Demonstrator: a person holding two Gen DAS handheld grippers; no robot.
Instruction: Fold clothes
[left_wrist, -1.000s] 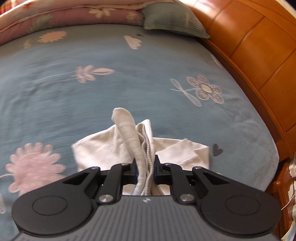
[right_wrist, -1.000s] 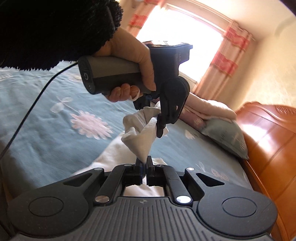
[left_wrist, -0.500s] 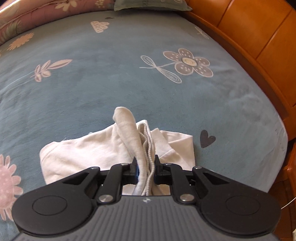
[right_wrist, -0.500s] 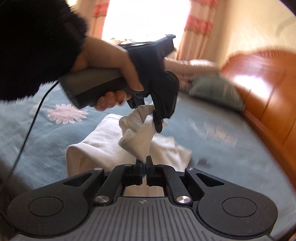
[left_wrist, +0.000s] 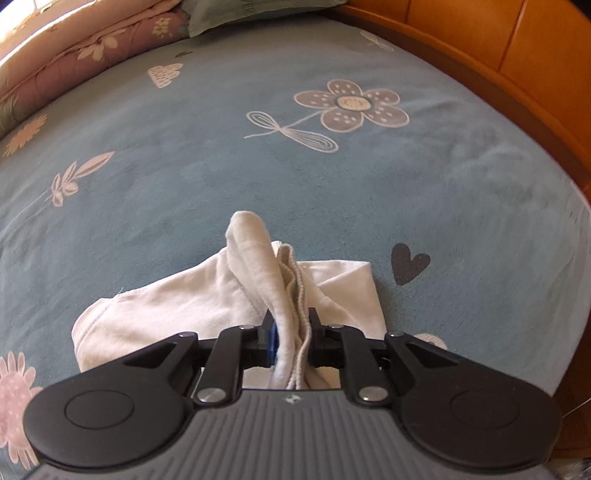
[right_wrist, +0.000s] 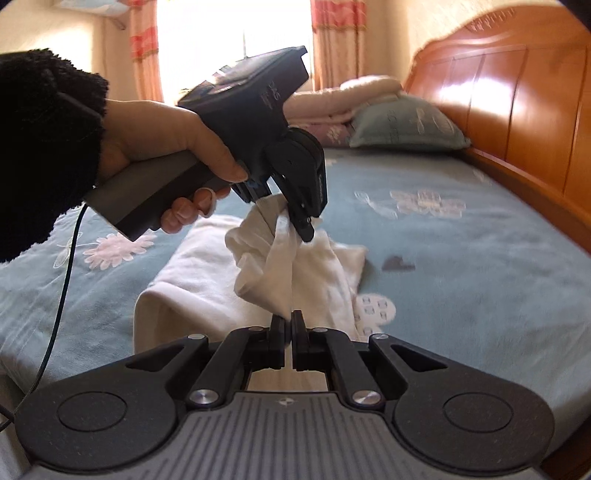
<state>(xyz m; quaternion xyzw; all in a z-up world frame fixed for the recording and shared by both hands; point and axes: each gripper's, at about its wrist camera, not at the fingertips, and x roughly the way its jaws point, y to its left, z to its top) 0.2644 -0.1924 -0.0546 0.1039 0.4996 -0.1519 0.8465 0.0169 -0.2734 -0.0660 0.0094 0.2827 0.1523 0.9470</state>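
The left gripper (left_wrist: 291, 332) has its fingers clenched on a thick bunch of the white garment (left_wrist: 207, 306): several layers, one with a ribbed edge, are squeezed between the two pads and stand up past the fingertips in a rounded loop. Behind and to either side of the fingers the rest of the garment lies on the blue flowered bed cover (left_wrist: 184, 177), spreading further to the left of the fingers than to the right. A dark heart print (left_wrist: 408, 264) shows on the cover just right of the cloth's right edge.

From the right wrist view, the right gripper (right_wrist: 288, 325) has its fingers pressed together on a thin corner of the same garment (right_wrist: 207, 280), which rises from the fingertips as a taut fold. Straight ahead of these fingers and above them, the left gripper (right_wrist: 284, 214) points downward in a hand (right_wrist: 162, 136) wearing a black fuzzy sleeve (right_wrist: 40, 147), gripping the other bunch of cloth. The fabric hangs stretched between the two grips, lifted off the bed, while its lower part rests on the cover to the left of the right fingers. Beyond lie a pillow (right_wrist: 406, 125), a folded quilt (right_wrist: 343, 99) and a wooden headboard (right_wrist: 517, 92).
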